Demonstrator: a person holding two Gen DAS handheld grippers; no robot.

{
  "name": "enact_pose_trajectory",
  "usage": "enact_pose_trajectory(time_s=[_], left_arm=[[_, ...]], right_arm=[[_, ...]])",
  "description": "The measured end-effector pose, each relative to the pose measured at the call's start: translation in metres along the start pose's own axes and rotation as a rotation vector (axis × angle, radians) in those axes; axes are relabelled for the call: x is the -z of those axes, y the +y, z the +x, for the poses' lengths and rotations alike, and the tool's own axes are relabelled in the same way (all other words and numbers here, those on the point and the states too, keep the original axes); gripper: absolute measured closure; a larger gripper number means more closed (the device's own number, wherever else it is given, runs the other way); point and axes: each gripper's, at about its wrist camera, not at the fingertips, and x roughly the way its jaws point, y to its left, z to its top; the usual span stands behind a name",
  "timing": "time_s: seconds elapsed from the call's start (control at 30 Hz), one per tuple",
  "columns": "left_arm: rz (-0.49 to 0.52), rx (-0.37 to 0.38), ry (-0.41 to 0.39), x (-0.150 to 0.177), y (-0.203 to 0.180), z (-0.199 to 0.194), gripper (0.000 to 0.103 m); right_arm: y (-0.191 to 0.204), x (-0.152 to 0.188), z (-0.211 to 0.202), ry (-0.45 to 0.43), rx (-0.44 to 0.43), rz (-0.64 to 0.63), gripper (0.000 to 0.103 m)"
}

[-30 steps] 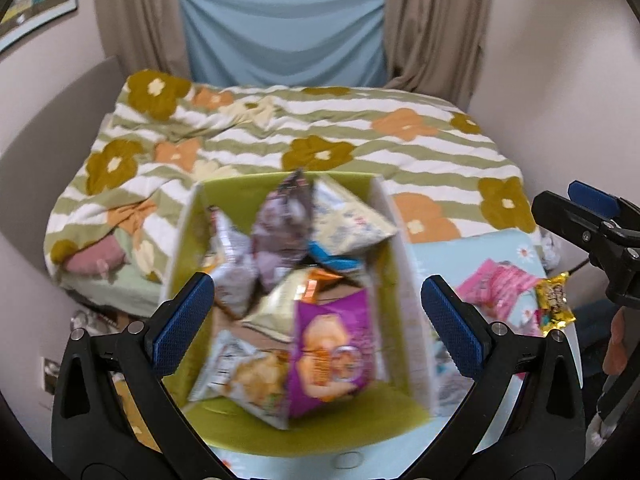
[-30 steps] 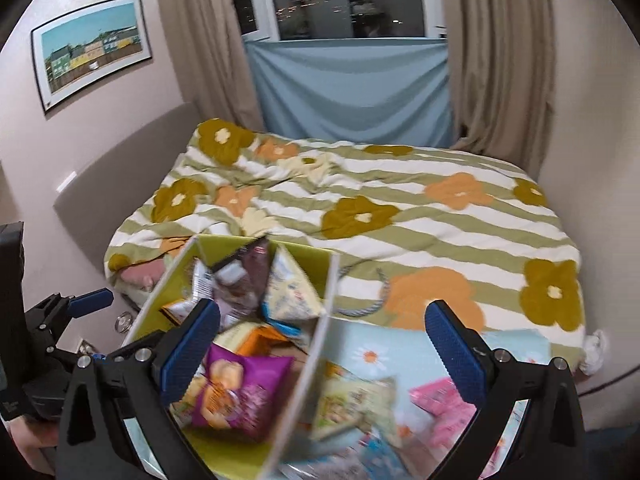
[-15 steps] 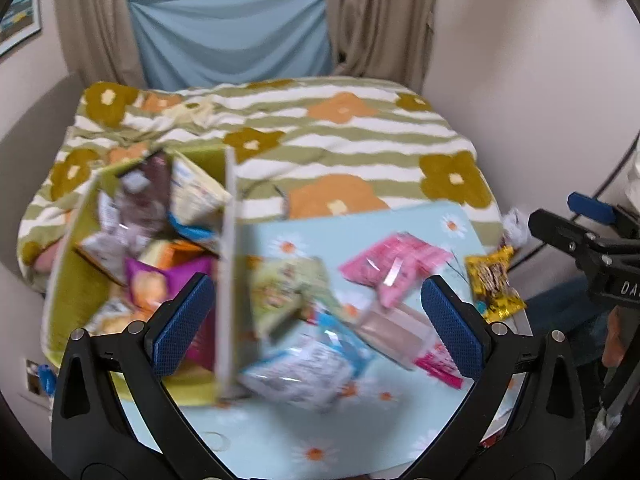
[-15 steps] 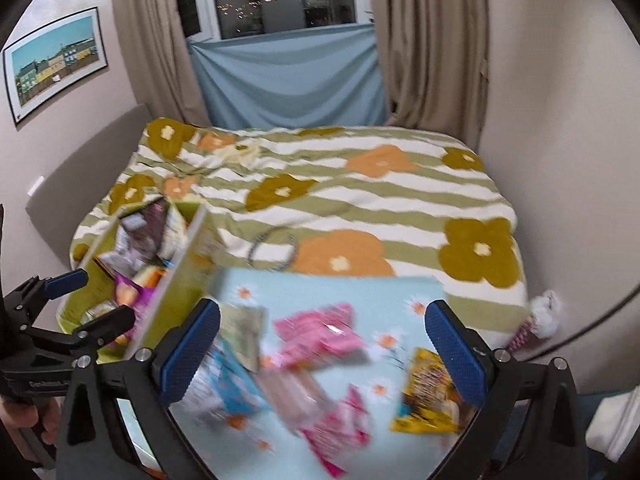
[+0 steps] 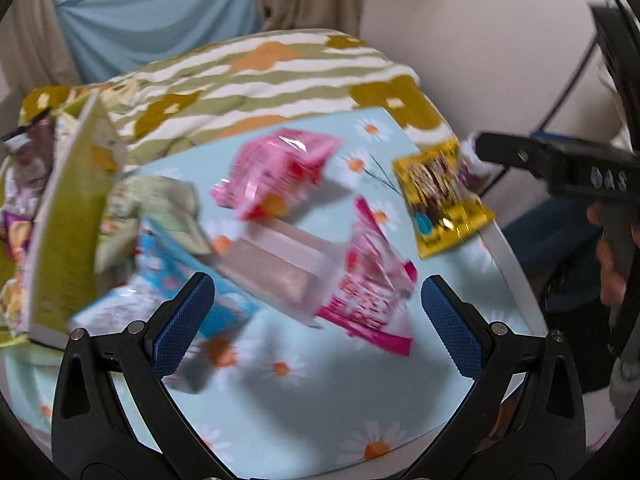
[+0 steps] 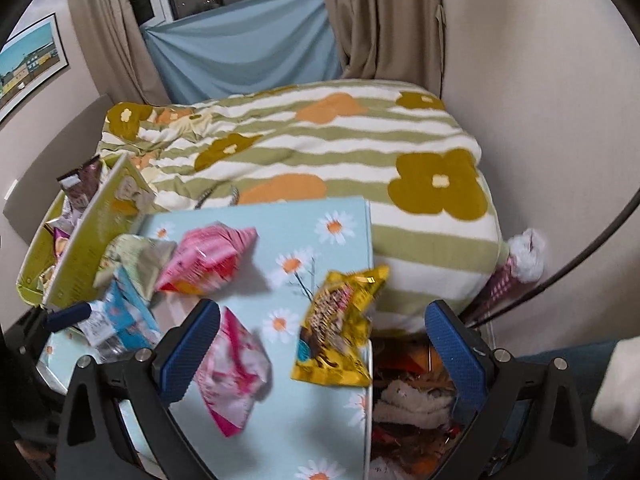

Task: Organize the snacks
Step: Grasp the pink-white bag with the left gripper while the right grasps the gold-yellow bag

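Observation:
Loose snack packs lie on a light-blue daisy tablecloth (image 5: 304,408) (image 6: 312,216): a pink pack (image 5: 280,168) (image 6: 208,256), a second pink pack (image 5: 372,292) (image 6: 236,372), a yellow pack (image 5: 440,196) (image 6: 340,332) at the table's right edge, a pale pink box (image 5: 280,272), a green pack (image 5: 152,204) (image 6: 140,256) and a blue-white pack (image 5: 160,296) (image 6: 120,316). A green box (image 5: 68,216) (image 6: 92,232) at the left holds several snacks. My left gripper (image 5: 316,320) is open and empty above the pink box. My right gripper (image 6: 322,340) is open and empty above the yellow pack.
A bed with a green-striped flowered blanket (image 6: 340,152) lies behind the table. A wall (image 6: 540,100) stands at the right. A bin of clutter (image 6: 416,404) sits below the table's right edge. Curtains (image 6: 384,20) hang at the back.
Both grippers have swung right, from over the green box to over the loose packs on the table, and moved closer to them. Both stay open and empty.

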Motion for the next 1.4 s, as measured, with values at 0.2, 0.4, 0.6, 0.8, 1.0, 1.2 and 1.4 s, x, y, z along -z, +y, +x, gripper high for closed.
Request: enact_pose_trajectory(time_s=[0.2,0.4,0.6,0.8,1.0,1.2,1.4], left_arm=[[0.070,0.030,0.021,0.013,-0.023,0.032,0.003],[0.130,0.043,0.025,0.017,-0.034,0.052,0.011],[0.205,0.039,0.000,0.017,-0.044,0.058,0.014],[0.251,0.045,0.015,0.013,-0.055,0.068,0.036],[0.258,0.053,0.055,0.017,-0.057,0.080,0.042],[0.243,0.062,0.054,0.016,-0.053,0.077,0.057],[0.216,0.074,0.060,0.012,-0.047,0.071,0.064]], right_arm=[[-0.015,0.012,0.022,0.017,0.010,0.022,0.001],[-0.023,0.017,0.037,0.026,-0.001,0.035,0.001],[-0.027,0.017,0.051,0.037,-0.025,0.032,0.008],[-0.029,0.017,0.065,0.057,-0.040,0.049,0.012],[-0.030,0.017,0.075,0.069,-0.043,0.036,0.017],[-0.026,0.014,0.083,0.073,-0.061,0.022,0.018],[-0.022,0.012,0.097,0.098,-0.074,0.008,0.025]])
